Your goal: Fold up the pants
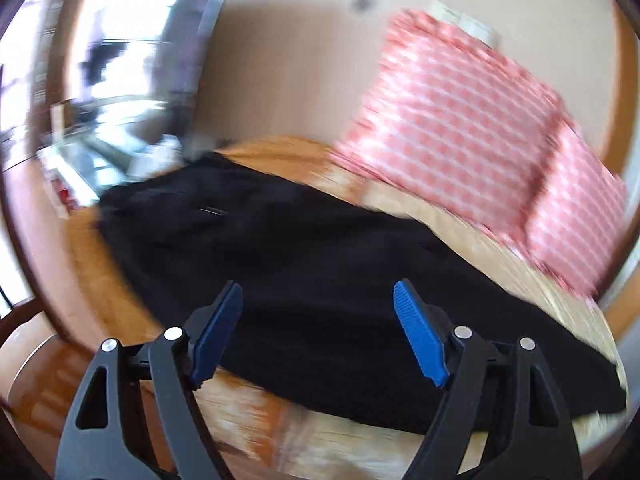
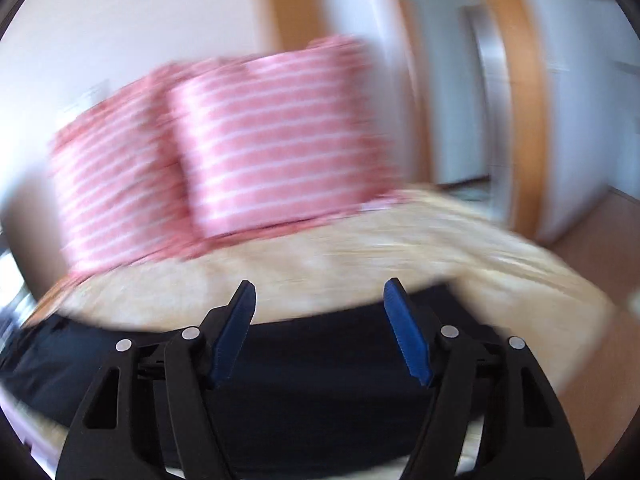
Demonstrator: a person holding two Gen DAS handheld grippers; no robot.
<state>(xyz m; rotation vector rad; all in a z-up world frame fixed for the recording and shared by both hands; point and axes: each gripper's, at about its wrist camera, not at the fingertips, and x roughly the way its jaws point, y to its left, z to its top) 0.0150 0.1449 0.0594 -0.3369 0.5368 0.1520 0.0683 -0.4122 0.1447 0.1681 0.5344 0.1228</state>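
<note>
Hovering released, your left tool [image 1: 318,300] and right tool [image 2: 319,298] hold nothing; the black pants [image 1: 304,264] lie flat on the bed [image 2: 320,248] just below both, apparently laid for folding.

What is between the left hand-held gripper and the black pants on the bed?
Nothing visible. The left hand-held gripper is open and empty above the black fabric pants, which lie on the yellow bedspread; the pink checked pillows sit behind them.

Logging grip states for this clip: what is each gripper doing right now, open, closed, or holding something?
Left gripper: open, nothing between its pads; black pants lie on the bed beyond.
Right gripper: open, holding nothing.
</note>
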